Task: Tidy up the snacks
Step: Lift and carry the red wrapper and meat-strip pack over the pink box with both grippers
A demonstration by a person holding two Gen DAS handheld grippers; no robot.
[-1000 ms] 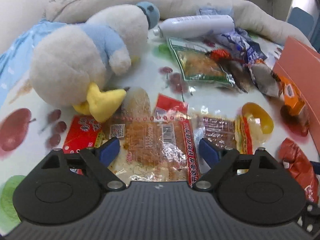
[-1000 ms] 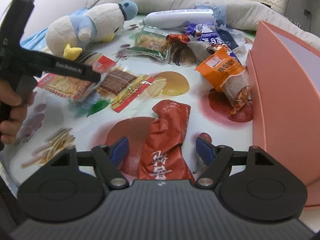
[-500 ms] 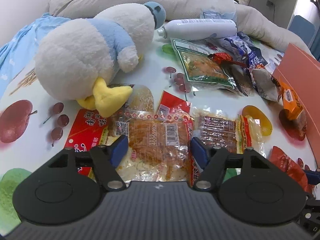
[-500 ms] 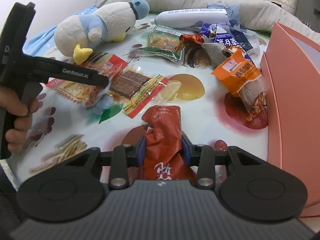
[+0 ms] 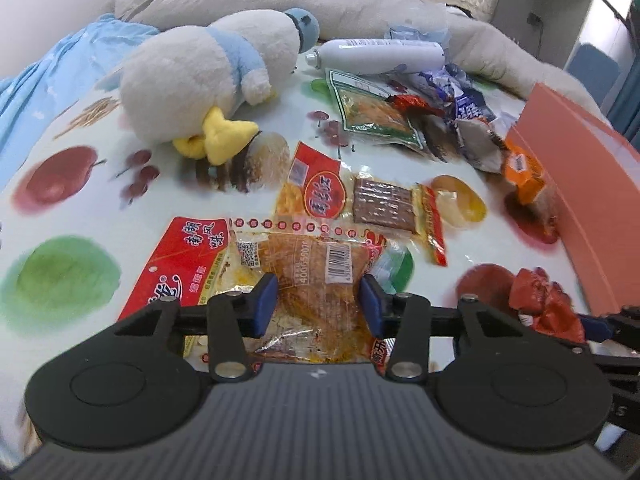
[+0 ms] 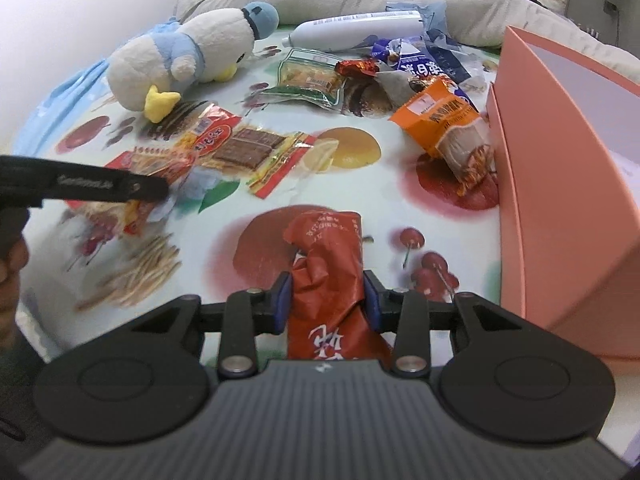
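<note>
left tool [image 5: 318,302]: jaws have just been closing in; blue pads now pinch the clear-and-red dried-tofu snack pack [image 5: 316,276] on both sides, pack crumpled between them
right tool [image 6: 326,306]: pressed onto the dark red crinkled snack packet [image 6: 326,264], pads tight against both edges, packet sticks out forward past the tips
left tool in right view [image 6: 86,188]: black arm comes in from the left edge with its tip at the clear-and-red pack; a hand grips its handle at far left, mostly cut off
surface: fruit-print cloth [image 5: 80,200], apples, cherries, lemon pattern; whether a bench or a bed lies under it, cannot tell
pink box [image 6: 560,200]: open, stands at right edge, near the right tool
orange snack bag [image 6: 444,120]: lies just beside the pink box's wall, torn end toward camera
chocolate-wafer pack [image 6: 248,152]: centre of cloth, yellow-red wrapper edges, partly overlapping a red-yellow round-logo pack [image 5: 316,192]
green-edged snack pack [image 5: 372,114]: farther back, near the white bottle
white bottle [image 5: 376,56]: lying on its side at the back
blue-white wrappers [image 6: 416,64]: heap between bottle and pink box
plush duck [image 5: 208,84]: white, blue scarf and cap, yellow feet, on its side at back left
grey blanket [image 5: 280,0]: bunched behind everything
</note>
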